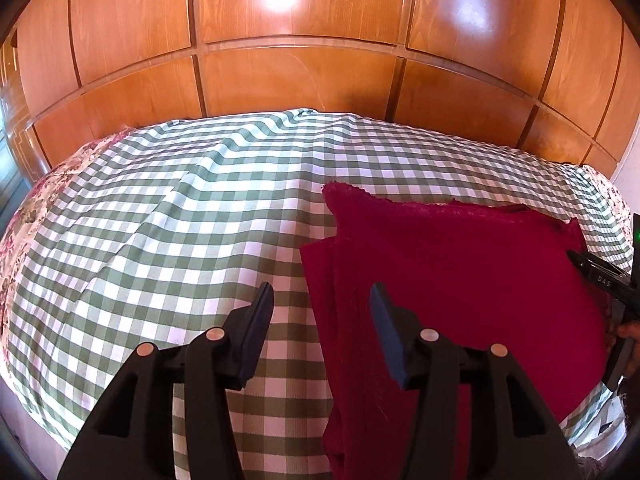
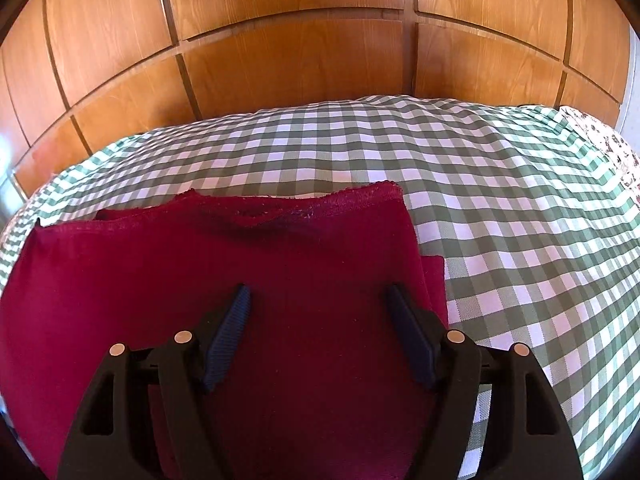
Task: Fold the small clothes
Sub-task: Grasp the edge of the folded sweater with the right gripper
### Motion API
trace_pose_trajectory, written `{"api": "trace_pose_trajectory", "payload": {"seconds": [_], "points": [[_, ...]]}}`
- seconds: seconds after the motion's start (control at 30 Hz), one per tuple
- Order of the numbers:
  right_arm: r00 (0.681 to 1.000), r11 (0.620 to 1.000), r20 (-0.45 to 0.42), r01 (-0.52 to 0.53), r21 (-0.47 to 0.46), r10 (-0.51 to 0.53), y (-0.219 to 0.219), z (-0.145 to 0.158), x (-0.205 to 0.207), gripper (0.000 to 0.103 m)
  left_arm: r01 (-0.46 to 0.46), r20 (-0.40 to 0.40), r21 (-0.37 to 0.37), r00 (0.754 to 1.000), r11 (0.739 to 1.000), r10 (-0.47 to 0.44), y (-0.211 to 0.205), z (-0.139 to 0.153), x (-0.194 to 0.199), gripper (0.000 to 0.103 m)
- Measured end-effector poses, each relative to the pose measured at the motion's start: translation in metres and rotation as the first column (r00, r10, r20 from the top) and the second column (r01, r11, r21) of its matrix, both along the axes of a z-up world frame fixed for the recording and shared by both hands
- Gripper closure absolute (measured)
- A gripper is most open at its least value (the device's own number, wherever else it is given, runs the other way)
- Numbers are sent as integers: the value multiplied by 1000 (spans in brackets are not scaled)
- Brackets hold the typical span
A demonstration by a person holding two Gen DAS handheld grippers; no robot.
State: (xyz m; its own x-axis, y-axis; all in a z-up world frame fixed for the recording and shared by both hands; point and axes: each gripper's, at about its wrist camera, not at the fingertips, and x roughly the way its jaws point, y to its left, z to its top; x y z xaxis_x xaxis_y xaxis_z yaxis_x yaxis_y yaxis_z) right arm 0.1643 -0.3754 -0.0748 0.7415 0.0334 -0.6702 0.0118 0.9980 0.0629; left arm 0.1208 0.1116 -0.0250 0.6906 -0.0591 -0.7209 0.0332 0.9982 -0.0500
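The dark red garment [image 2: 248, 280] lies partly folded on the bed's green checked cloth [image 2: 520, 220]. It sits right under the right gripper [image 2: 318, 294], whose fingers are spread apart and hold nothing. The left gripper [image 1: 320, 294] is also spread wide, over the garment's left edge.

A deep crimson red is shown by the folded garment [image 2: 224, 264], with no pattern on its knit. The bedcover [image 1: 192, 216] beneath it is checked in green and white gingham. At the bed's edges a floral fabric [image 1: 24, 216] is printed in dark pink and green on cream. The wooden panelling [image 1: 296, 72] behind is coloured a warm orange-brown, with visible grain. Both grippers are made in black, and their finger pads [image 2: 230, 332] are dark blue.
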Motion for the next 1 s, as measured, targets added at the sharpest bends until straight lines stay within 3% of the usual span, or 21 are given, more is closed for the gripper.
{"api": "trace_pose_trajectory", "payload": {"seconds": [0.6,0.63,0.67,0.73,0.9,1.0], "points": [[1000,1000,5,1,0,-1,1,0,-1,31,41,-38,-19,998,999,-42,-9,-12,38,53],[1000,1000,6,1,-1,-1,1,1,-1,31,44,-42,-22,998,999,-45,-9,-14,42,57],[1000,1000,6,2,-3,-2,1,1,0,31,47,-45,-30,998,998,-48,-9,-15,46,74],[1000,1000,6,4,-6,-4,2,1,0,31,46,-62,-55,997,997,-50,-7,-21,59,96],[1000,1000,8,8,-11,-8,3,1,0,31,-45,-123,-25,992,999,41,-2,-58,86,102],[1000,1000,-11,5,-16,-5,3,4,1,31,-60,-113,-31,992,998,56,-1,-57,85,102]]}}
